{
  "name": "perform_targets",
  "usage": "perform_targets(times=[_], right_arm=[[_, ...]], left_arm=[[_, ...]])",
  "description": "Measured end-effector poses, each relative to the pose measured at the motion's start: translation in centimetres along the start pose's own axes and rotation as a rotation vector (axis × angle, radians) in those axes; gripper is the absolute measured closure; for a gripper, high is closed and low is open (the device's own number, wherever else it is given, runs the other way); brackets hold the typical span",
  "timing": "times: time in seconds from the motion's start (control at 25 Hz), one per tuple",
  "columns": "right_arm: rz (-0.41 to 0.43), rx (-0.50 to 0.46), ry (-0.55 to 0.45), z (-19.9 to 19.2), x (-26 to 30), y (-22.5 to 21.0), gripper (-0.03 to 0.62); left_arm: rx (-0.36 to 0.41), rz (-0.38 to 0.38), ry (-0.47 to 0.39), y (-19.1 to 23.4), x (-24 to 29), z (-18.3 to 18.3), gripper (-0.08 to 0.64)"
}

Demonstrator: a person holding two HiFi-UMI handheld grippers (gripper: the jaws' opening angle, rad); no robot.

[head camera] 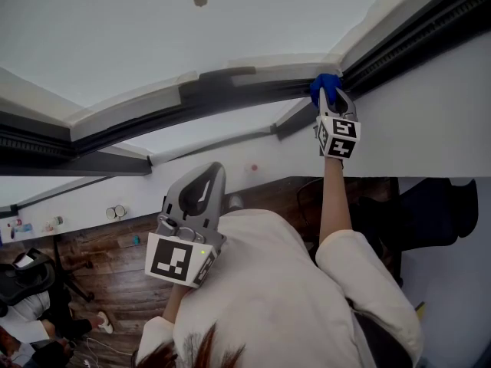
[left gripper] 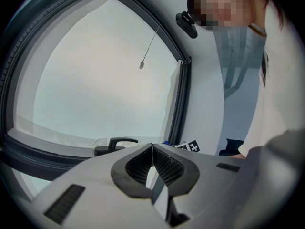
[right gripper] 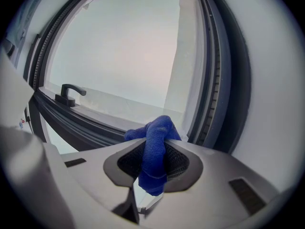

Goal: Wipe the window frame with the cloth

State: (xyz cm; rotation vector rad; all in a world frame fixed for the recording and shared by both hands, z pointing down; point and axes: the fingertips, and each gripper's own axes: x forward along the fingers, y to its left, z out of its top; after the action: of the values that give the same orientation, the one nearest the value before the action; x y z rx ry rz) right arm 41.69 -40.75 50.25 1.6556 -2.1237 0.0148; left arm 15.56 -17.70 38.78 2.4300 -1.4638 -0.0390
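Right gripper (head camera: 334, 102): jaws clamped on the cloth (right gripper: 155, 161). We see blue fabric pinched between the ribbed pads, a bunch standing out past the tips and a tail hanging back behind them.
Cloth, place: at the corner of the window frame (head camera: 230, 90), where the dark lower rail meets the dark upright. In the head view the blue bunch lies against the dark rail. The right gripper view does not let us confirm the contact.
Right arm: stretched out to the frame, sleeve pulled back from the forearm.
Left gripper (left gripper: 152, 147): jaws drawn together at the tips, with nothing between the pads. We note it held close to the person's chest, well apart from the frame and pointing towards the window.
Handle (right gripper: 69, 93): black lever on the lower rail, well to the left of the cloth in the right gripper view.
Pane (right gripper: 119, 46): pale and even, no detail readable through it.
Pull cord (left gripper: 142, 65): thin line with a small grey end piece, hanging in front of the pane.
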Motion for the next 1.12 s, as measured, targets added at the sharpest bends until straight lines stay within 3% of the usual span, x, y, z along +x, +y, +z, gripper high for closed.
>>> perform_targets(times=[1.12], right_arm=[[0.089,-0.053,-0.012,1.6,-0.6,6.5,0.506]], left_arm=[[0.007,-0.012,-0.016,-0.7,-2.4,0.0,0.549]])
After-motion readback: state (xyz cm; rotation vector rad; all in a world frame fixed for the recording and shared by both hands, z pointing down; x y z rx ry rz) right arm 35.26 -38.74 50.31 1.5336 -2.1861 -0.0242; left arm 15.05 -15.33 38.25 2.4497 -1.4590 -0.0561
